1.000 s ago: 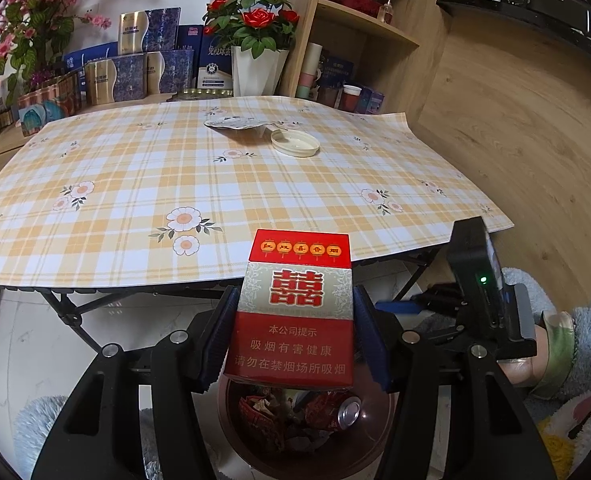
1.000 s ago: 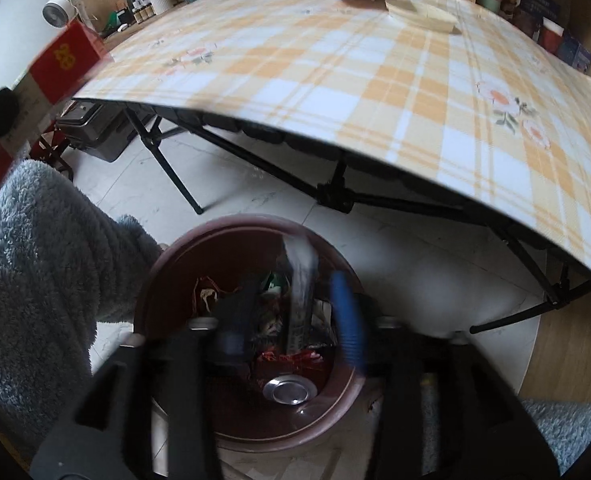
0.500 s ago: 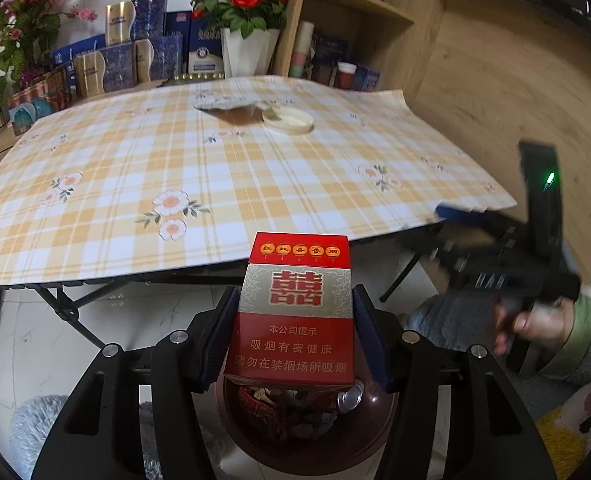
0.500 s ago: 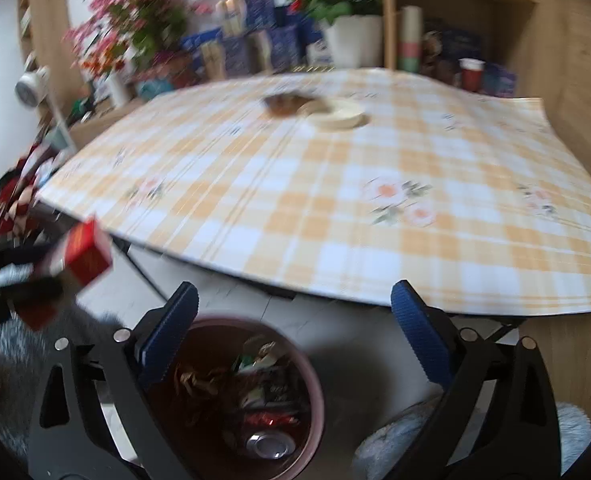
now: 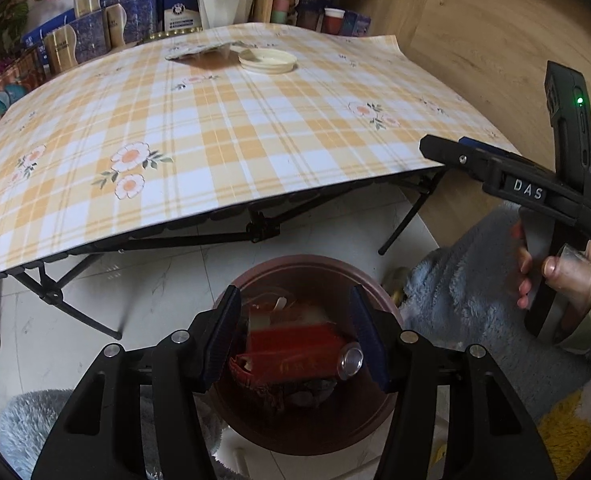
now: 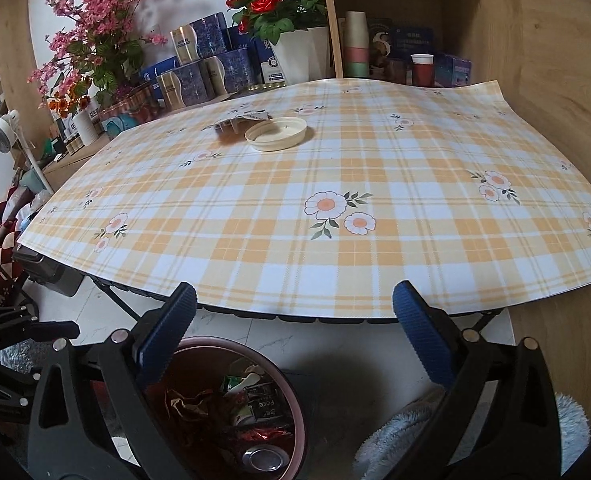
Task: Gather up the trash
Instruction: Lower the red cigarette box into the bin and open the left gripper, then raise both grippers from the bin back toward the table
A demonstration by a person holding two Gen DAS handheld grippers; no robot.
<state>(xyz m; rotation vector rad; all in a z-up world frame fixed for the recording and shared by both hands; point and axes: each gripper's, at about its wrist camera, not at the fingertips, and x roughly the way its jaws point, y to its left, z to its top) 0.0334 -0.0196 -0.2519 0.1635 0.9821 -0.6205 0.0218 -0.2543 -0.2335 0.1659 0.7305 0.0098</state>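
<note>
Left gripper (image 5: 295,334) half-spread, empty; right gripper (image 6: 295,328) spread wide

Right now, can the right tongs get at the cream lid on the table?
Probably yes: the right tongs stand open and empty, facing the cream lid, with only bare tablecloth between; the lid lies far across.

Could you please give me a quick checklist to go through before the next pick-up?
1. Right gripper open, nothing between its jaws: ok.
2. Cigarette pack clear of the left gripper: cannot tell; it shows blurred between the jaws.
3. Bin directly under the left gripper: ok.
4. Tablecloth cleared of trash: not ok; the cream lid and the crumpled wrapper beside it lie at the far side.
5. Nothing on the cloth between the right gripper and the lid: ok.
</note>
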